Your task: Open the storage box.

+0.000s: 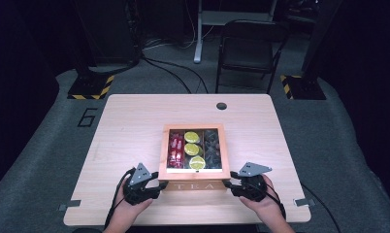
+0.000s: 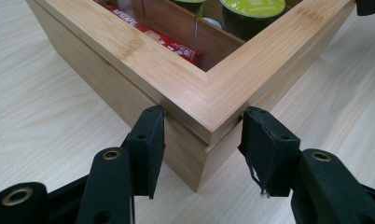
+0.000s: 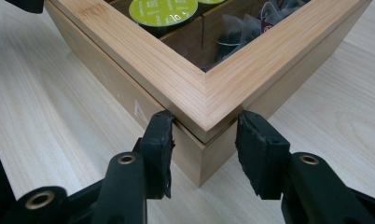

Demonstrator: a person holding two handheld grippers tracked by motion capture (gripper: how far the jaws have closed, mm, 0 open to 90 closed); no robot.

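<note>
- Bamboo tea box [image 1: 195, 171], square, with a glass-windowed lid in a pale wooden frame and "TEA" on its front wall, sat near my edge of the light wooden table [image 1: 130, 126], roughly centred between my two hands.
- Left gripper [image 1: 152, 187], black with a grey three-cornered plate on top, stood at the box's near left corner. In the left gripper view its pads [image 2: 150, 149] straddled that corner, one on each wall, right at the seam under the lid frame.
- As far as I could judge, both left pads were touching the wood, with the jaws partly open around the corner; how hard they pressed I could not tell.
- Right gripper [image 1: 232, 187], the same make, mirrored this at the near right corner. In its own view the pads [image 3: 158, 151] sat either side of the corner at the lid seam, seemingly in contact with the box.
- Lid lay flat and shut on the box body.
- Through the window I saw three compartments: red sachets [image 1: 176, 149] on the left, green-topped round capsules [image 1: 192, 148] in the middle, dark clear-wrapped tea bags [image 1: 212, 148] on the right.
- Beyond the table stood a dark folding chair [image 1: 249, 51] on the grey floor.
</note>
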